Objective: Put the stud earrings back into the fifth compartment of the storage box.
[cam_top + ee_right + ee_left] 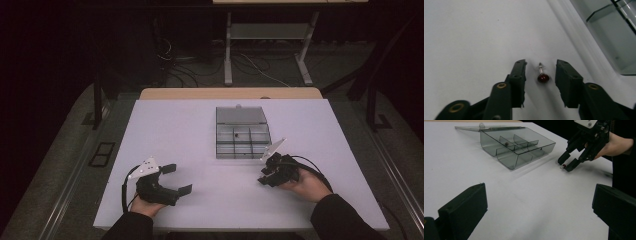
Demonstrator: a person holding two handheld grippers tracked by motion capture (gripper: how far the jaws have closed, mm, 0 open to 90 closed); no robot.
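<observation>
A tiny dark-red bulb with a thin metal stem (542,76) lies on the white table between the jaws of my right gripper (541,65), which stands open around it without touching. From the left gripper view the same bulb (563,166) sits at the tips of the right gripper (567,163). In the high view the right gripper (264,177) points down at the table, just below the clear smoky compartment box (242,133). My left gripper (178,178) rests open near the front left with nothing in it. A small dark item (506,144) lies in one box compartment.
The box's lid (489,128) lies open flat behind it. The white table (190,130) has bare room at left and centre. Beyond the far edge are a wooden strip (230,93), a desk frame and cables on the floor.
</observation>
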